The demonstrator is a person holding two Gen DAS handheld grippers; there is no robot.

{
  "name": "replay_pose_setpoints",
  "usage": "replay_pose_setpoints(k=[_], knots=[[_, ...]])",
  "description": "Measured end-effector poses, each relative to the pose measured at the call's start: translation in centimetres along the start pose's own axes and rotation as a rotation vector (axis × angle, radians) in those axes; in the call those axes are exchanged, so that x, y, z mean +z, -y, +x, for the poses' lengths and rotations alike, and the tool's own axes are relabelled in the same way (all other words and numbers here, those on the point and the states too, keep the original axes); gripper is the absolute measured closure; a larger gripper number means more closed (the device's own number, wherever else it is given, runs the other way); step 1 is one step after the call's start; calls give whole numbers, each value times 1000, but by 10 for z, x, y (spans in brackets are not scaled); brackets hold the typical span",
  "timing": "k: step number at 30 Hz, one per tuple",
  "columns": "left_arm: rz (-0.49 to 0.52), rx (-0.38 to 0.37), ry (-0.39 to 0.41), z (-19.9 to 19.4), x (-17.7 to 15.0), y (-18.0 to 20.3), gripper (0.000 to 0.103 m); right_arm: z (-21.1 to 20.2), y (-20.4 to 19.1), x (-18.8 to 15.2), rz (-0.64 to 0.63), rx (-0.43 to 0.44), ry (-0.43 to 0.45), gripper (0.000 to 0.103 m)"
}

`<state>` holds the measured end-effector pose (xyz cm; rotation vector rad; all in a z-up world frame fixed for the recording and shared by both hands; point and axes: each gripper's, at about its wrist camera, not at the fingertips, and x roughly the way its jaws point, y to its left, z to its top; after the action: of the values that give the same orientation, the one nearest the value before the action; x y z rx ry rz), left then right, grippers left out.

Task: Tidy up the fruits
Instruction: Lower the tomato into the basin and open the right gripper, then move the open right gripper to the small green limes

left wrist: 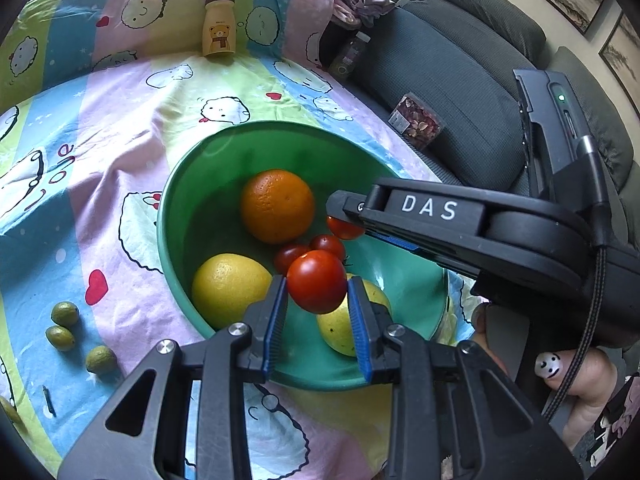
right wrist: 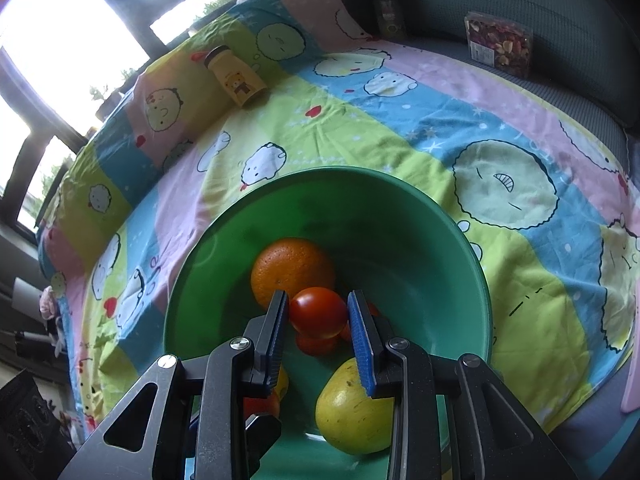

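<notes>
A green bowl (left wrist: pixel 188 208) sits on the cartoon-print cloth and holds an orange (left wrist: pixel 277 205), a lemon (left wrist: pixel 228 286), a yellow-green fruit (left wrist: pixel 340 332) and two small tomatoes (left wrist: pixel 329 243). My left gripper (left wrist: pixel 317 292) is shut on a red tomato (left wrist: pixel 317 280) above the bowl. My right gripper (right wrist: pixel 318 311) is shut on another red tomato (right wrist: pixel 318 311) over the bowl (right wrist: pixel 440 248), near the orange (right wrist: pixel 290 268). The right gripper also shows in the left wrist view (left wrist: pixel 348 222), reaching in from the right. Three small green fruits (left wrist: pixel 64 314) lie on the cloth left of the bowl.
A yellow bear-print bottle (left wrist: pixel 218 26) stands at the far side of the cloth. A clear box of dried fruit (left wrist: pixel 416 120) and a small bottle (left wrist: pixel 352 54) rest on the grey sofa (left wrist: pixel 460 68) to the right.
</notes>
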<state>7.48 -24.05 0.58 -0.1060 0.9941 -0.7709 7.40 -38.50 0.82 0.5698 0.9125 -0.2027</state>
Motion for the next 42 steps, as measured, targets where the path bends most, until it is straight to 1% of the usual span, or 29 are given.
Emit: replay_pose_setpoints(k=[14, 16, 20, 23, 24, 26, 28, 29, 30, 31, 35, 37, 40, 42], knots=[[-10, 0, 0, 0, 0, -1, 73, -3, 3, 1, 11, -14, 10, 70], [-8, 0, 7, -3, -1, -1, 72, -4, 3, 1, 16, -5, 8, 70], [-6, 3, 33, -13, -2, -2, 63, -7, 2, 1, 15, 2, 13, 69], [-10, 12, 55, -24, -2, -4, 52, -11, -1, 0, 12, 0, 28, 63], [-12, 19, 64, -28, -2, -4, 49, -13, -3, 0, 7, -3, 36, 59], [-22, 27, 84, -37, -2, -6, 41, -18, -8, -1, -11, 2, 51, 58], [-38, 35, 108, -48, -3, -10, 36, -21, -14, -2, -30, 17, 58, 55], [-48, 45, 122, -55, -4, -13, 32, -23, -18, -3, -40, 26, 62, 53], [-59, 60, 136, -61, -5, -16, 31, -25, -21, -4, -49, 34, 68, 46], [-70, 76, 152, -68, -6, -20, 30, -27, -25, -5, -58, 43, 76, 43], [-131, 164, 218, -101, -17, -40, 24, -35, -41, -9, -104, 87, 87, 43], [-176, 229, 243, -118, -25, -54, 24, -37, -50, -13, -130, 110, 86, 43], [-276, 341, 284, -141, -39, -77, 24, -39, -64, -19, -175, 143, 79, 43], [-347, 389, 299, -156, -51, -94, 24, -40, -74, -23, -209, 166, 69, 42]])
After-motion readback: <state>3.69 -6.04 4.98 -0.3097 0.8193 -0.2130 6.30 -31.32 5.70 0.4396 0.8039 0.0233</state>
